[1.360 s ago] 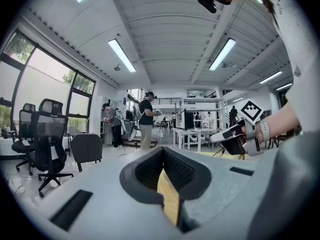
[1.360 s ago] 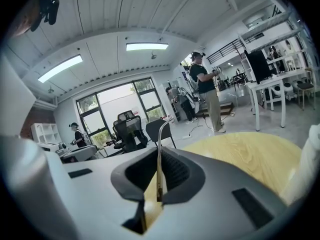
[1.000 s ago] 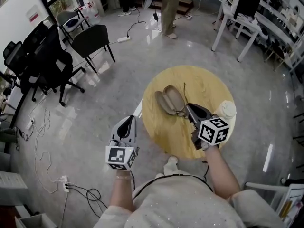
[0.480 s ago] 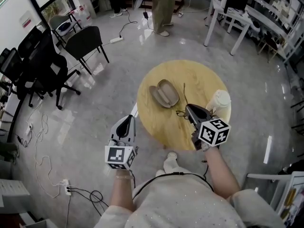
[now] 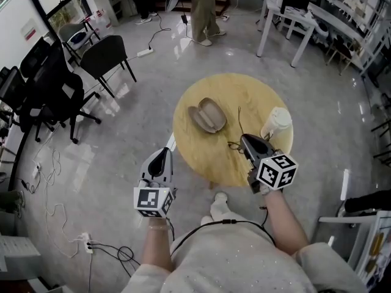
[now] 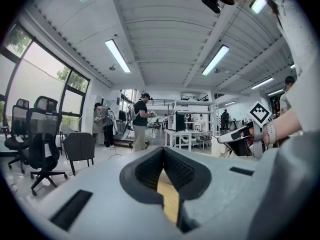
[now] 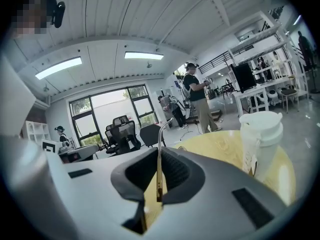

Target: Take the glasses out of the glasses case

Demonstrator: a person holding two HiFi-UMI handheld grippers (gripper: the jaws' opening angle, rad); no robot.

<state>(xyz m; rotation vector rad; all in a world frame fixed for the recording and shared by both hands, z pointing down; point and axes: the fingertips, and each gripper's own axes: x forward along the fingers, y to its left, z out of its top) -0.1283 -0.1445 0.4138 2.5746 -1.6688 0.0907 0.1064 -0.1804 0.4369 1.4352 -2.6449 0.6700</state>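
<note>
An open tan glasses case (image 5: 208, 116) lies empty on the round wooden table (image 5: 235, 93). My right gripper (image 5: 244, 140) hovers over the table's near right part, apart from the case, shut on the thin-framed glasses (image 5: 234, 144). One temple arm (image 5: 239, 119) sticks out away from me. In the right gripper view that gold temple (image 7: 159, 149) stands upright, pinched between the jaws of the right gripper (image 7: 159, 176). My left gripper (image 5: 164, 155) hangs off the table's left edge with nothing in it; in its own view the left gripper (image 6: 163, 159) looks shut.
A white lidded cup (image 5: 276, 124) stands on the table just right of the glasses, close to my right gripper, and shows as a cup (image 7: 259, 139) in that gripper's view. Dark chairs (image 5: 104, 54) stand at the left, cables (image 5: 58, 163) lie on the floor, and a person (image 5: 204, 8) stands beyond the table.
My right gripper has drawn the glasses away from the case toward me. The case now lies apart from the gripper's tip. The left gripper has kept its place beside the table.
</note>
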